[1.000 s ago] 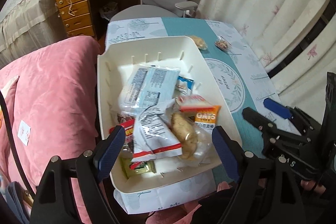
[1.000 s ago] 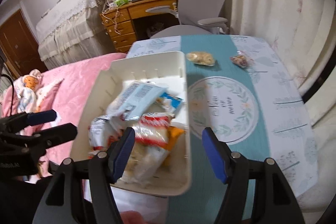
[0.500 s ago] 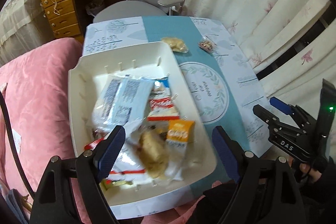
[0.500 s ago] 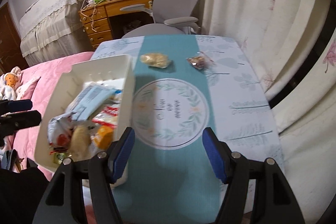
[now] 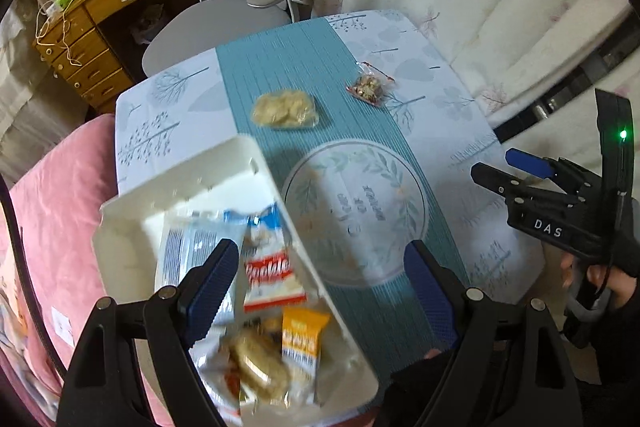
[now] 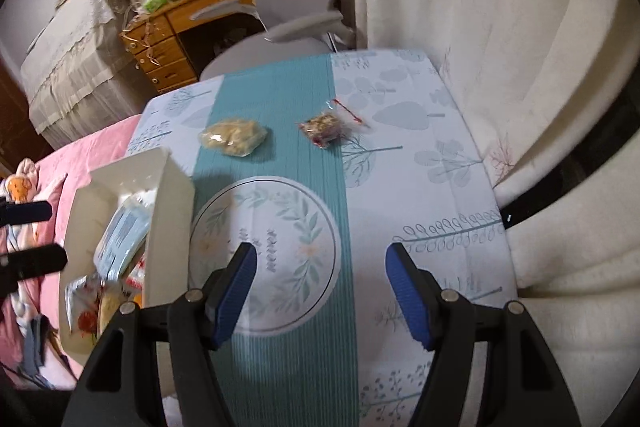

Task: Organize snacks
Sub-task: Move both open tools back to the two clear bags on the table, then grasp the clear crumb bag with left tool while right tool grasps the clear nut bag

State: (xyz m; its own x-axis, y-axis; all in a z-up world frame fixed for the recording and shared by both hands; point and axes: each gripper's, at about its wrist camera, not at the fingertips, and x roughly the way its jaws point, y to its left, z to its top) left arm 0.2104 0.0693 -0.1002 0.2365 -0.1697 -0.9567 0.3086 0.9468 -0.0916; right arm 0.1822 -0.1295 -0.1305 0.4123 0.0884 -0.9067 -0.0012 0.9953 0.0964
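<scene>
A white bin point(image 5: 132, 223) holding several snack packets sits at the table's left edge; it also shows in the right wrist view point(image 6: 170, 203). Two snacks lie on the far table: a clear bag of pale biscuits point(image 5: 285, 109) point(image 6: 234, 135) and a small clear bag of nuts with red trim point(image 5: 370, 87) point(image 6: 325, 126). My left gripper point(image 5: 320, 283) is open and empty above the bin's right wall. My right gripper point(image 6: 320, 291) is open and empty over the round leaf print, well short of both bags. It shows at the right of the left wrist view point(image 5: 516, 171).
The table point(image 6: 420, 187) has a teal runner and a white leaf-print cloth. A grey office chair point(image 6: 296, 7) and a wooden desk point(image 6: 168, 35) stand behind it. Curtains point(image 6: 500, 27) hang on the right. A pink bed point(image 5: 52, 227) lies to the left.
Both grippers have swung right, away from the bin and toward the table's middle. The bin has slid to the left of both views. Both stay open and empty.
</scene>
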